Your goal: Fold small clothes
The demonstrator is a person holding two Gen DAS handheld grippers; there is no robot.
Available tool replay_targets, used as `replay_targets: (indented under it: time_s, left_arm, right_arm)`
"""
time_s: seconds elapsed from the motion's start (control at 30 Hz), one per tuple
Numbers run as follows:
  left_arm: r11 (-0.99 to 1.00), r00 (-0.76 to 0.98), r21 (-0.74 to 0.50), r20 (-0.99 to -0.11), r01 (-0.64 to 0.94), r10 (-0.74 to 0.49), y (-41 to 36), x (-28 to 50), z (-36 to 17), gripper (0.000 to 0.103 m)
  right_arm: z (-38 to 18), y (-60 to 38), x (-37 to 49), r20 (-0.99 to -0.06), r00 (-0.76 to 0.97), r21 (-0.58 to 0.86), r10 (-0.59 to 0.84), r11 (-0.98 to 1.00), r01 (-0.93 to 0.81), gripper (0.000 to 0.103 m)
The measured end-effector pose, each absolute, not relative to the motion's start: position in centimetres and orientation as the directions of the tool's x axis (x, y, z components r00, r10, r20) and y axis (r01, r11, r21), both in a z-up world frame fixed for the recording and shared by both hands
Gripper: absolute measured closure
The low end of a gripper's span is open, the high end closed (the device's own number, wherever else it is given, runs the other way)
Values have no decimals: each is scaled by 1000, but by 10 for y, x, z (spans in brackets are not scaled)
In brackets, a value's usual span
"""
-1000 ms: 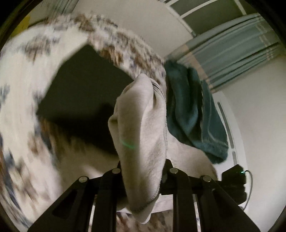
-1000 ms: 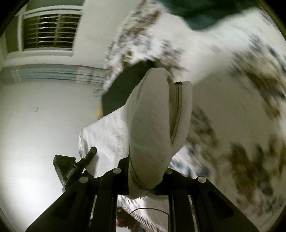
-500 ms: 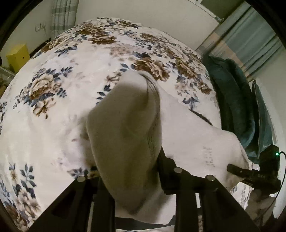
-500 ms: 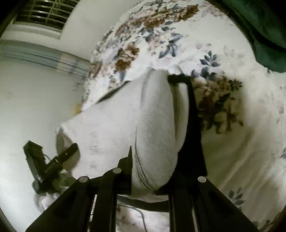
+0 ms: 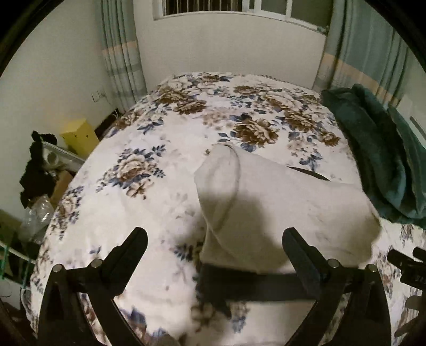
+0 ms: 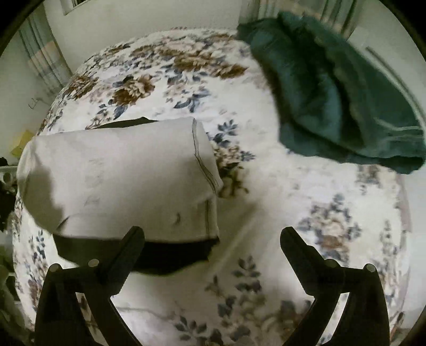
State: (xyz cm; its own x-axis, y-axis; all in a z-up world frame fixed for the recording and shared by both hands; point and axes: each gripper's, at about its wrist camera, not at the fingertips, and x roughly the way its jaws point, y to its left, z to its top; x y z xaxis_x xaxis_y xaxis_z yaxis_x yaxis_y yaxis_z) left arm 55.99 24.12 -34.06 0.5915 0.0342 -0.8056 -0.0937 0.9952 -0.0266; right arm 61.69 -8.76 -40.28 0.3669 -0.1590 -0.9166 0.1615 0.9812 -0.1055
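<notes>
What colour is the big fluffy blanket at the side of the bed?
Dark teal green blanket; clearest in the right wrist view.

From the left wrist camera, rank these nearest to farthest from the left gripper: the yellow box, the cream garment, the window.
From the left gripper:
1. Cream garment: directly ahead on the floral bedspread, between the open jaws.
2. Yellow box: off the bed's left side, by the wall.
3. Window: on the far wall, beyond the bed's end.

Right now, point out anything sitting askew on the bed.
The light grey garment lies crooked over a black garment, whose edge sticks out below it. Its end stands bunched up, not flat. Both grippers, left and right, are open.
</notes>
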Motion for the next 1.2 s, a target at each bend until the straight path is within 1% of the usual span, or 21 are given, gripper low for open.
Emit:
replay_targets:
  time_s: [0.23,0.63,0.73,0.9,1.2]
  left_arm:
    - [997,640,-8,-767,-81,46,218,478,-264,0]
    - [995,743,-44,-668,-84,34,200,314,-137,0]
    - [996,760,-49,-649,-75,25,195,277,-115,0]
    - [996,797,-37,-603,-84,45,193,218,-78,0]
    - [994,831,-59,-554,-88,40,199,155,-37,0]
  right_arm:
    - [-301,-82,520,-858,479,-111,-185,978,179,0]
    - [-126,-64,325,-739,655,-115,-155,988,104,0]
    - [-91,-59,276,-711,689,-104,-140,990,93,0]
    - [-41,-58,203,-671,734,-75,-110,994,80,0]
    - [30,-62,106,-597,795,-69,-109,994,84,0]
